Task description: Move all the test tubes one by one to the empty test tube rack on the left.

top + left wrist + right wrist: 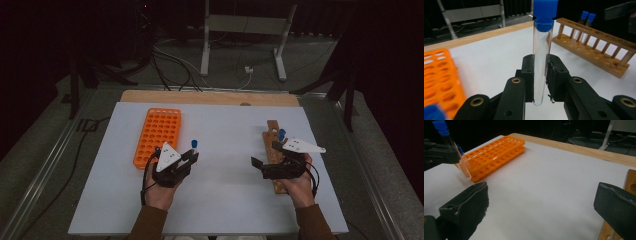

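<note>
High view: the left gripper [191, 156] is clamped on a blue-capped tube [541, 57], upright, just beside the orange rack [157, 136]. Looks like a transfer from the wooden rack [274, 150], where two capped tubes [586, 22] remain. Next comes lining the tube over a hole and lowering straight. The right gripper [541, 202] gapes wide, empty. No readable writing anywhere.

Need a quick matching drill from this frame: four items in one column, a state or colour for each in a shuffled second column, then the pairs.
1. left gripper
2. right gripper
3. plastic rack
4. wooden rack

A. orange, empty holes
B. jaws wide open, nothing between
C. holds two blue-capped tubes
D. shut on a clear tube with a blue cap

Pairs: 1-D, 2-B, 3-A, 4-C
</note>
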`<state>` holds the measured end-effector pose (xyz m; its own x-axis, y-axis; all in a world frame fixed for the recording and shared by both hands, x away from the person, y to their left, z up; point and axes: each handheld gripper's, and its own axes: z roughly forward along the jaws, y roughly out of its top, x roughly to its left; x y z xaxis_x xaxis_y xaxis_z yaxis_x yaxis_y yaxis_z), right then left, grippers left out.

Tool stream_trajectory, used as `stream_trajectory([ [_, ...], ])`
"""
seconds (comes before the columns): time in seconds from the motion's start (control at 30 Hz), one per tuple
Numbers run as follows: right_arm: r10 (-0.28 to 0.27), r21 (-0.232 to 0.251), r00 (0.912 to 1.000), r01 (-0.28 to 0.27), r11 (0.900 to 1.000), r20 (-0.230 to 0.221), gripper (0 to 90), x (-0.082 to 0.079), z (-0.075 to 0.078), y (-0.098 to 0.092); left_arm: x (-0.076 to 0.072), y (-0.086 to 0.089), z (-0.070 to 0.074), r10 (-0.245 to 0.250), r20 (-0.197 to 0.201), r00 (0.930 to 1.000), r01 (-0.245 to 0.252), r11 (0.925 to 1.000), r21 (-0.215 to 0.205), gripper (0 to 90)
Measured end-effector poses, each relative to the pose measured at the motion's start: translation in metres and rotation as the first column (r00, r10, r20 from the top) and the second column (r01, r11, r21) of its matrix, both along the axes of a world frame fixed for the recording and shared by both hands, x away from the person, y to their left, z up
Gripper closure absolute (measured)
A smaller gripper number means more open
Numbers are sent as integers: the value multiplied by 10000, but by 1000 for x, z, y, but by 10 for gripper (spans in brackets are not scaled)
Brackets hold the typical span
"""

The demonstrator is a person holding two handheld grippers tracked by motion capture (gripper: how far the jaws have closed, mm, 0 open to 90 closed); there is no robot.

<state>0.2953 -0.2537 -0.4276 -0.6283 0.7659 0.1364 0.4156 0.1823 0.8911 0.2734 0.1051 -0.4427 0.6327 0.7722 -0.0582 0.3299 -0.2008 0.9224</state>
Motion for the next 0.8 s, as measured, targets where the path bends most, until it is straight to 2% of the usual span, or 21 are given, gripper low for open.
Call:
stream_trajectory([
  [0.3, 14, 24, 10000, -14, 10000, -9, 0, 0, 0, -1, -2, 30, -1, 765, -50, 9971, -765, 9970, -68, 783],
  [0.6, 49, 23, 10000, -48, 10000, -48, 0, 0, -1, -1, -4, 59, 0, 1507, 40, 9886, -1507, 9886, -44, 783],
  [0.8, 66, 66, 10000, -65, 10000, -70, 0, 0, -1, -1, -6, 77, -1, 1847, -69, 9828, -1848, 9826, -184, 782],
])
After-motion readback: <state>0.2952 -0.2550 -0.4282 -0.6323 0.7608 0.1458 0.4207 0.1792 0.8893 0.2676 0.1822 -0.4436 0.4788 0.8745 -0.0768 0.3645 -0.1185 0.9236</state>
